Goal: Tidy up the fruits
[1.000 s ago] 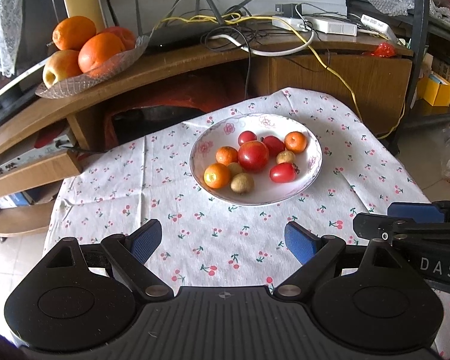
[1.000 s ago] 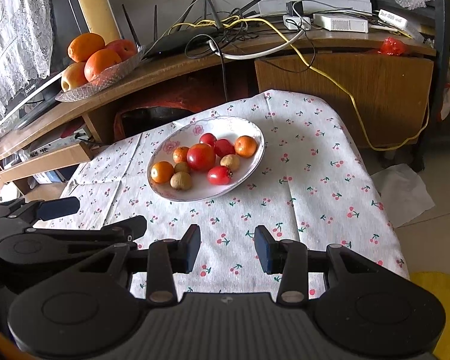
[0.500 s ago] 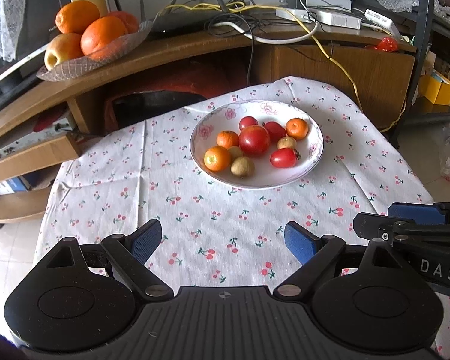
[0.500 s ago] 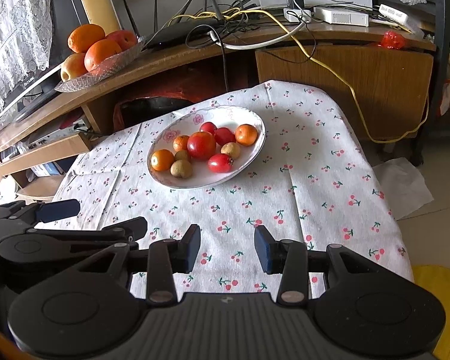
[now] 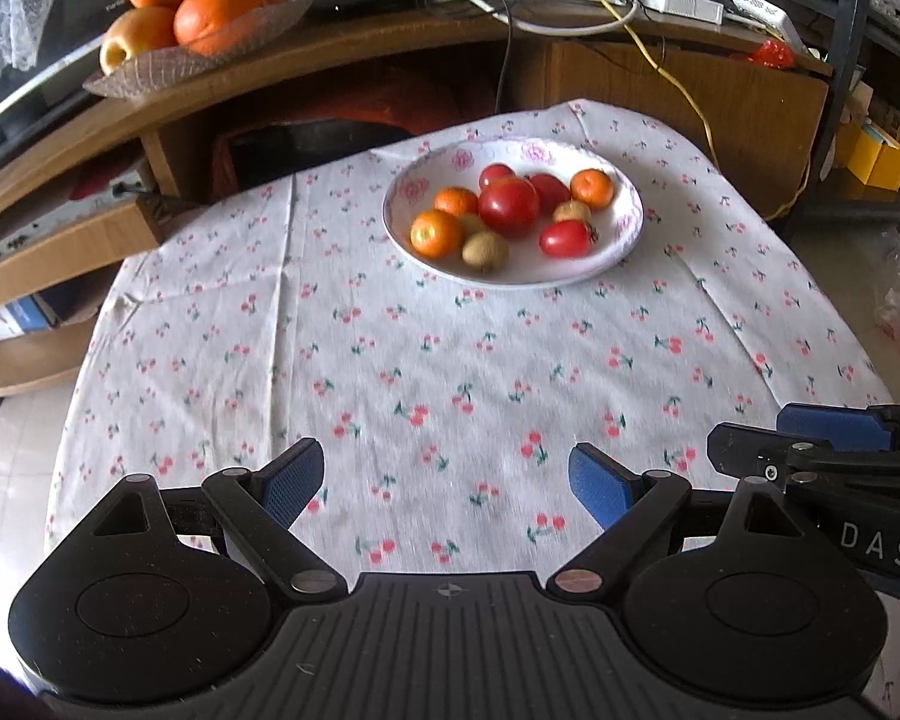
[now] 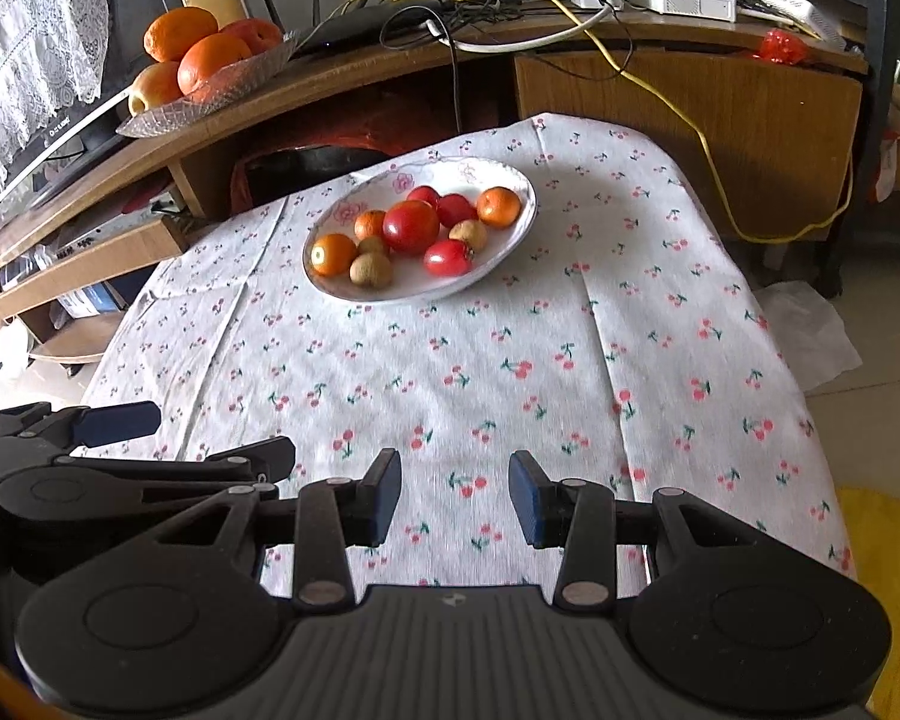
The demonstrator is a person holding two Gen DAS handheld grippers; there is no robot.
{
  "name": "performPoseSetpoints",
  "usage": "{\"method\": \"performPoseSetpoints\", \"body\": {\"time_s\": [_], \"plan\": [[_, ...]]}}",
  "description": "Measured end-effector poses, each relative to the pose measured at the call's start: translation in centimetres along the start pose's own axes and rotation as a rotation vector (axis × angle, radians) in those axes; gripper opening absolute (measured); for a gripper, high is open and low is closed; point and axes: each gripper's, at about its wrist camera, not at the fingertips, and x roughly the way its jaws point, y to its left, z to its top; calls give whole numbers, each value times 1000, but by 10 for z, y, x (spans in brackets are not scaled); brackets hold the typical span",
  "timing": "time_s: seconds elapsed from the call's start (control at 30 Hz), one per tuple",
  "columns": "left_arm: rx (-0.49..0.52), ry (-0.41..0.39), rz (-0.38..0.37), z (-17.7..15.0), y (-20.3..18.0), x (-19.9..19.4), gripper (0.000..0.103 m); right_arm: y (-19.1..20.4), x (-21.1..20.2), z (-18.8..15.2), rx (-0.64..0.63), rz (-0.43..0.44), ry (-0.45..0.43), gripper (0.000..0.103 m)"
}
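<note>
Mixed fruits (image 5: 498, 219) all piled in the white plate (image 5: 627, 237) at the bench's far end. Both claws, left claw (image 5: 450, 483) and right claw (image 6: 455, 495), hanging open and empty, well short of the plate. Sorted already or not, hard to say.

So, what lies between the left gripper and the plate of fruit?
Only bare cherry-print tablecloth lies between the open left gripper and the plate; the left wrist view shows it.
</note>
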Motion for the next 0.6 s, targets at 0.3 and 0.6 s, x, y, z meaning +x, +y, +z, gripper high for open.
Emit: {"method": "performPoseSetpoints", "body": {"time_s": [0.3, 0.6], "plan": [[8, -6, -9, -10, -2, -11, 93, -2, -7, -10, 19, -40, 1, 40], [-27, 18, -3, -16, 3, -12, 98, 2, -12, -18, 16, -28, 15, 40]]}}
